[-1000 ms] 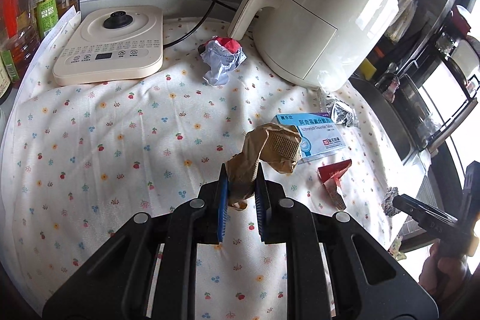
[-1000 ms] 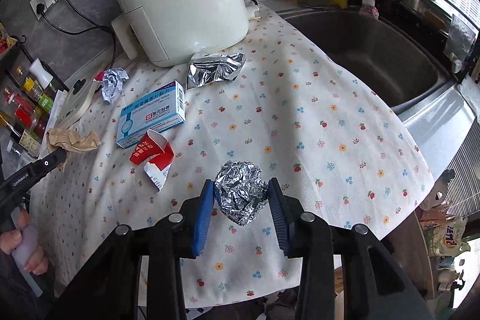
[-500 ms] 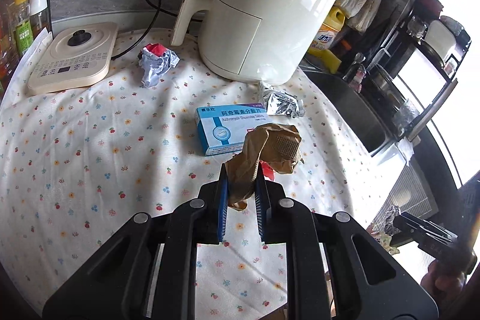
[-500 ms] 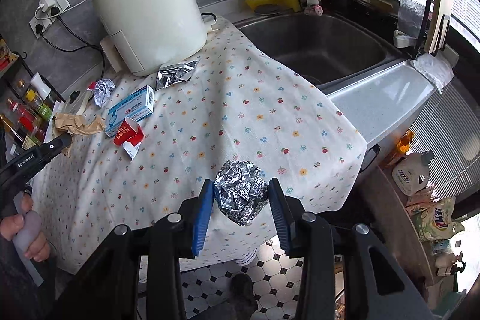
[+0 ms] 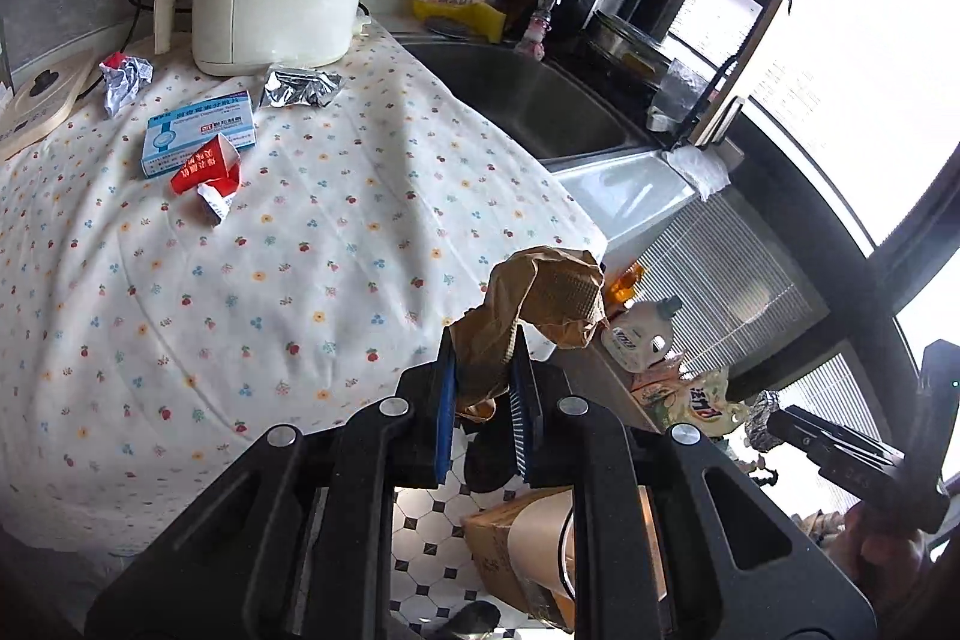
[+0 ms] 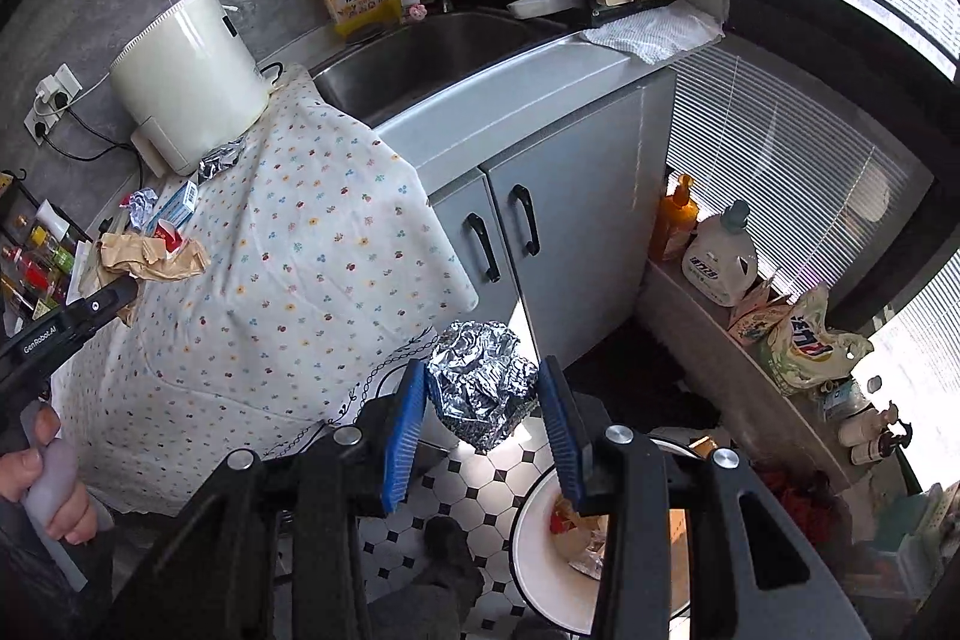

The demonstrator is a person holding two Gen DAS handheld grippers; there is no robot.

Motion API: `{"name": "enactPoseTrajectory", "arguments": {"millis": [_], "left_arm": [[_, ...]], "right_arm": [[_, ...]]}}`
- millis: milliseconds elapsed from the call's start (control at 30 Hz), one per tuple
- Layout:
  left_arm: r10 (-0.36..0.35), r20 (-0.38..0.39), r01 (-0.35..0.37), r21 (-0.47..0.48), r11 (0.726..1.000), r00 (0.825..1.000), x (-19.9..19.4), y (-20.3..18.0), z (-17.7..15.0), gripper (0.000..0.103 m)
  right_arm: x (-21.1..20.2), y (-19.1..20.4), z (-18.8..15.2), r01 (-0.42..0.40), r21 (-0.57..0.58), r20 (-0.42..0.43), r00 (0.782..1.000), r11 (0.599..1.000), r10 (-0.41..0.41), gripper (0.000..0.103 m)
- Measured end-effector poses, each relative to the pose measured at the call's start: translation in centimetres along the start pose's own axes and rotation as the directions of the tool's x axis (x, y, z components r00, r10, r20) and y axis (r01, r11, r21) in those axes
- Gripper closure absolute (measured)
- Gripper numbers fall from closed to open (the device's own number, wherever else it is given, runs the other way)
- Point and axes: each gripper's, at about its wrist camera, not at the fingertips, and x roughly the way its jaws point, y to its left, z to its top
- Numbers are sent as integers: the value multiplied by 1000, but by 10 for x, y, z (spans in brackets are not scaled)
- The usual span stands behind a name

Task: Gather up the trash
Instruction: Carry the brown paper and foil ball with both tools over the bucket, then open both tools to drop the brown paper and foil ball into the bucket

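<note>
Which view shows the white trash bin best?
The right wrist view: the white bin sits on the floor below the right tool, its rim and contents visible. The left wrist view hides it behind the tool body.

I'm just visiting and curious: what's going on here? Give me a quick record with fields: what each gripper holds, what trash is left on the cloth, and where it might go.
left gripper: shut on crumpled brown paper
right gripper: shut on foil ball
left on the cloth: blue medicine box, red wrapper, silver foil pouch, crumpled white wrapper
cloth: floral tablecloth
likely drop spot: white bin on the floor, already holding scraps
</note>
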Motion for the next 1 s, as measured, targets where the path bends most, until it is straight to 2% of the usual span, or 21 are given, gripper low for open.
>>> {"name": "enactPoseTrajectory", "arguments": {"millis": [167,233,267,300,567,867,900,933,967,1000], "left_arm": [[-30,-45,32,30,999,999,11,-49,-36,87],[-43,-65,46,46,998,997,14,-67,-50,87],[-49,-76,53,58,997,996,16,-78,-58,87],[-54,-87,60,69,996,995,19,-87,-65,87],[-100,-210,131,137,982,972,45,-149,-118,86],[-146,-317,219,209,953,937,65,-209,-155,85],[-152,-331,230,211,950,931,67,-213,-158,83],[-159,-345,242,211,947,925,68,-216,-160,76],[-166,-357,253,210,945,919,70,-219,-162,64],[-171,-361,259,210,943,917,69,-220,-164,57]], "right_arm": [[-15,-50,-30,-2,45,-19,1000,999,3,61],[-24,-65,-39,-1,55,-5,1000,998,1,50],[-29,-71,-44,9,61,8,1000,998,-9,39],[-34,-79,-48,15,68,16,1000,998,-17,35],[-59,-139,-84,62,150,20,998,987,-65,31],[-86,-183,-108,101,225,39,993,969,-113,31],[-88,-185,-110,103,229,42,992,968,-116,31],[-90,-186,-111,104,233,44,992,967,-118,31],[-91,-188,-112,103,237,46,992,966,-118,31],[-92,-189,-113,102,240,47,992,965,-117,31]]}}
